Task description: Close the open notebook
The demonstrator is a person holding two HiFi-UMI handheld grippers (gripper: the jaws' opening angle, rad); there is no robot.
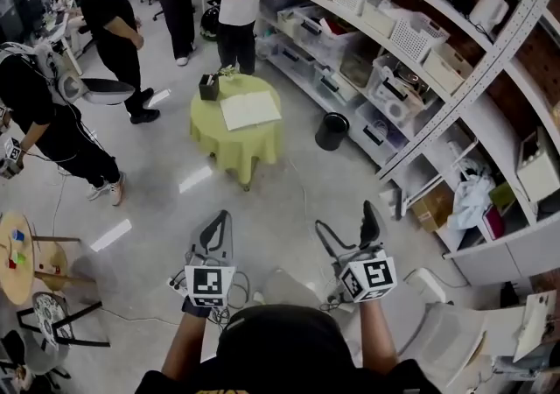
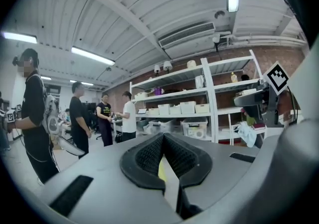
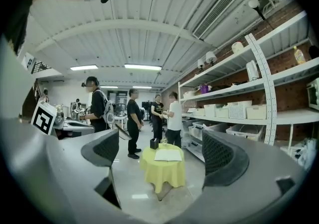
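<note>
A small black square pot (image 1: pixel 208 87) stands on the round table with a yellow-green cloth (image 1: pixel 219 151), at about 10 o'clock from the open white notebook (image 1: pixel 249 109). Something green rises from the pot, too small to identify. The notebook lies flat with its pages up, at 12 o'clock ahead, well apart from both tools. The left hand-held gripper (image 2: pixel 163 136) has its jaws together with nothing between them. The right hand-held gripper (image 3: pixel 160 141) stands wide and empty. The contents of the white plastic baskets (image 1: pixel 418 36) on the shelves are hard to make out.

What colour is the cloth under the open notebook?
Yellow; the tablecloth shows best in the head view.
</note>
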